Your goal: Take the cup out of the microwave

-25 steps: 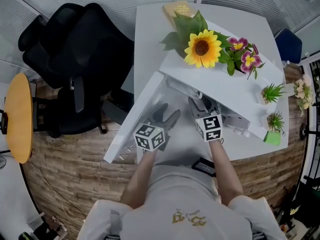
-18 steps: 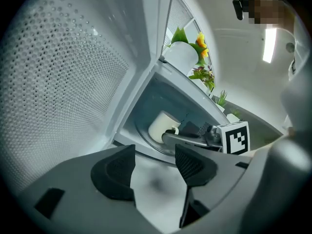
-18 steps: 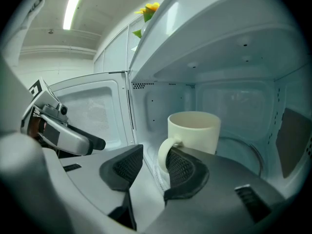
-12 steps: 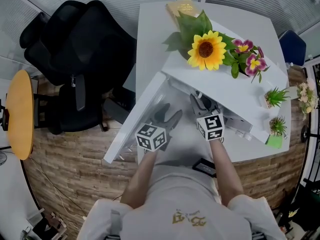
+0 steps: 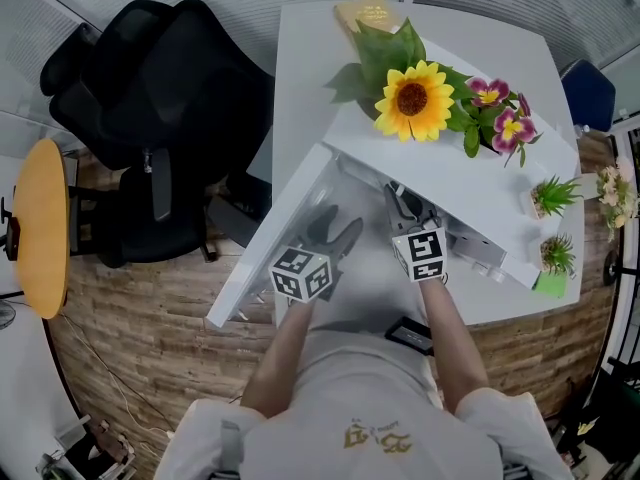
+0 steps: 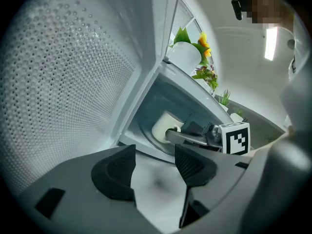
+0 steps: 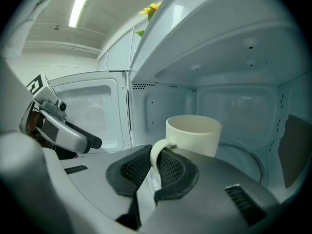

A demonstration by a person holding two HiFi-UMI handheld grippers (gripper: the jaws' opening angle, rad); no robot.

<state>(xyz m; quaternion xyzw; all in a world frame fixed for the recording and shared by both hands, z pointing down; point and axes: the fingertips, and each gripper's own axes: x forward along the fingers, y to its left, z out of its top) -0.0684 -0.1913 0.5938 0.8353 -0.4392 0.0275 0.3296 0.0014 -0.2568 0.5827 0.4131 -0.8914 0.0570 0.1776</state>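
A cream cup [image 7: 194, 133] stands on the turntable inside the open white microwave [image 5: 450, 168]. My right gripper [image 7: 155, 167] reaches into the cavity. Its jaws are closing, and the cup's handle [image 7: 157, 152] is pinched between the dark pads. The left gripper view shows the same cup [image 6: 163, 126] with the right gripper [image 6: 185, 136] at its side. My left gripper [image 6: 155, 169] hovers open and holds nothing, in front of the opening, next to the swung-out door [image 6: 63, 82]. In the head view, both the left gripper [image 5: 335, 230] and the right gripper [image 5: 405, 206] point into the microwave.
A sunflower [image 5: 412, 99], pink flowers [image 5: 500, 108] and small potted plants [image 5: 555, 196] sit on top of the microwave. The open door [image 5: 270, 238] sticks out to the left. A black office chair [image 5: 150, 98] and a round wooden table [image 5: 38, 230] stand further left. A dark flat object [image 5: 410, 334] lies near the desk's edge.
The right gripper's fingers have drawn together inside the microwave. The left gripper has stayed where it was.
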